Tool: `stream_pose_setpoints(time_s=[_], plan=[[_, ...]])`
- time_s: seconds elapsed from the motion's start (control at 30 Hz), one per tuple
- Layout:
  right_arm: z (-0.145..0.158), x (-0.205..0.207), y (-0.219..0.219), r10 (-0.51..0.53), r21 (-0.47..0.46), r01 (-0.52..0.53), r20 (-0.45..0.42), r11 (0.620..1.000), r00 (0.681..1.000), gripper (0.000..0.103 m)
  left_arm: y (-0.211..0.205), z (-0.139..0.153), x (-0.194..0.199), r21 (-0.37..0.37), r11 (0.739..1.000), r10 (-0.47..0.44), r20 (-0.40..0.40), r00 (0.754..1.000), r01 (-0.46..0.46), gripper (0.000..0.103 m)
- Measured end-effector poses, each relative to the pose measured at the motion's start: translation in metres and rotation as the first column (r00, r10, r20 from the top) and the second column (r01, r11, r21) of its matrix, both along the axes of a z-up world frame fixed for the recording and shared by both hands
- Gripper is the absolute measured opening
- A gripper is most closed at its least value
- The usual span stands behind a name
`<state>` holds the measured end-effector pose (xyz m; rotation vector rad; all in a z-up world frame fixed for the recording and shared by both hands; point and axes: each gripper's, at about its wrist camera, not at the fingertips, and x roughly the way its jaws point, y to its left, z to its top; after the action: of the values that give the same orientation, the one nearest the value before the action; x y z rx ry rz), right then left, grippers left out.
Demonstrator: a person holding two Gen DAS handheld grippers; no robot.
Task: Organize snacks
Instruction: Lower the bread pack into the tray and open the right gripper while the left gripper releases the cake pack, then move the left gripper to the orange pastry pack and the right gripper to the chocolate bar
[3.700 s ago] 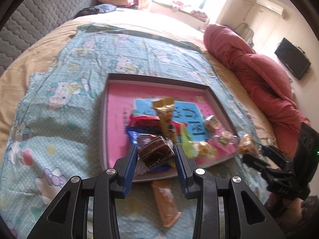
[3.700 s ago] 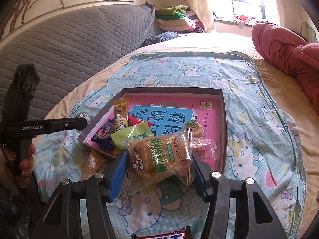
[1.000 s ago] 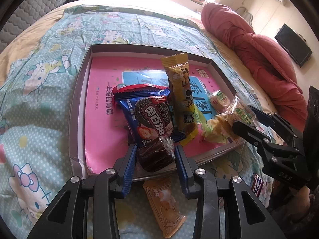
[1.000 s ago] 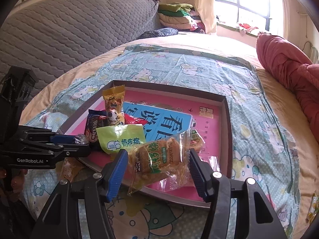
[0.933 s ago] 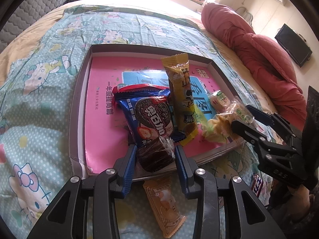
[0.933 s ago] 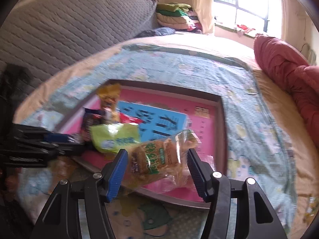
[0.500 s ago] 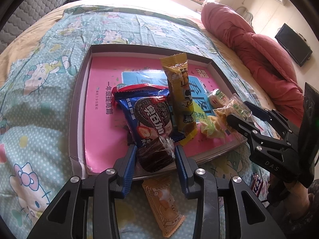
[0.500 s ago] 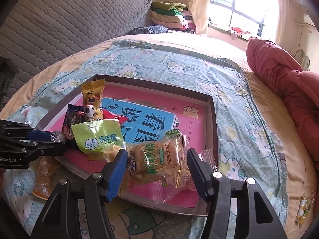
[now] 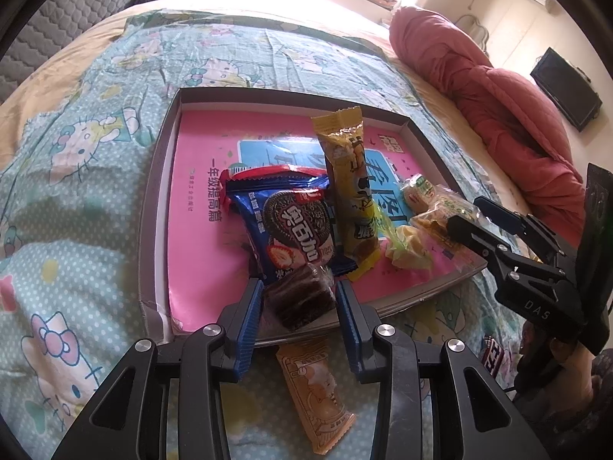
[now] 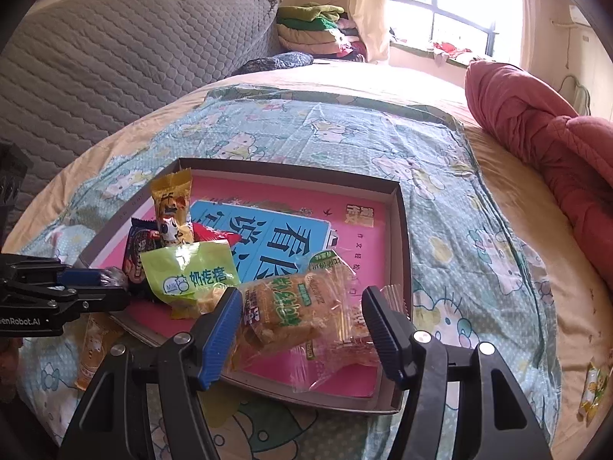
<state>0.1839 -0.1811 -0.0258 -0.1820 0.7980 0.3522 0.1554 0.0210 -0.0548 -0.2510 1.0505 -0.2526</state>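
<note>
the left gripper (image 9: 299, 303) is clamped on a dark brown cake in clear wrap (image 9: 299, 301), held over the near edge of a shallow tray (image 9: 153, 207) with a pink floor. the tray lies on a bed covered by a light blue cartoon-print sheet (image 9: 76, 230).

inside the tray, a blue cookie packet (image 9: 291, 226) lies just beyond the cake, and a long yellow snack bar (image 9: 350, 188) leans over its right side. a pale green packet (image 10: 191, 274) rests to the right of those two, nearer the right gripper.

the right gripper (image 10: 302, 324) has its jaws opening, with a clear bag of golden biscuits (image 10: 295, 306) between them. the bag lies on the tray's near right corner; the blue pad (image 10: 222, 329) on the left side is against the bag, while the other finger stands beside the crinkled wrap, and i cannot tell whether it touches.

outside the tray, an orange wrapped bar (image 9: 318, 387) lies on the sheet below the left gripper. a small yellow sweet (image 10: 592, 387) lies far right on the bed. a red quilt (image 10: 536, 134) is bunched along the right side of the bed, and a grey quilted headboard (image 10: 115, 65) stands behind.
</note>
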Motion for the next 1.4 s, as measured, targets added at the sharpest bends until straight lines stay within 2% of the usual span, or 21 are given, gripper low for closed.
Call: stream_pose_setpoints(time_s=[0.47,0.63,1.0,1.4], plan=[[0.017,-0.004,-0.016,-0.047,0.052,0.045,0.040,0.998,0.998,0.067,0.000,0.011,-0.006,0.018,1.000,-0.003,0.021,1.000,0.003,0.042],[0.026,-0.007,-0.022,-0.064,0.075,0.059,0.063,0.995,0.996,0.067,0.000,0.016,-0.008,0.021,1.000,-0.001,0.033,0.999,0.000,0.049],[0.046,-0.020,-0.032,-0.070,0.139,0.055,0.112,0.989,0.991,0.076,0.004,0.030,-0.016,0.031,0.999,0.008,0.063,0.998,-0.010,0.053],[0.055,-0.046,-0.046,-0.101,0.234,0.084,0.062,0.968,0.993,0.078,0.002,0.051,-0.034,0.019,1.000,0.015,0.099,0.995,-0.017,0.063]])
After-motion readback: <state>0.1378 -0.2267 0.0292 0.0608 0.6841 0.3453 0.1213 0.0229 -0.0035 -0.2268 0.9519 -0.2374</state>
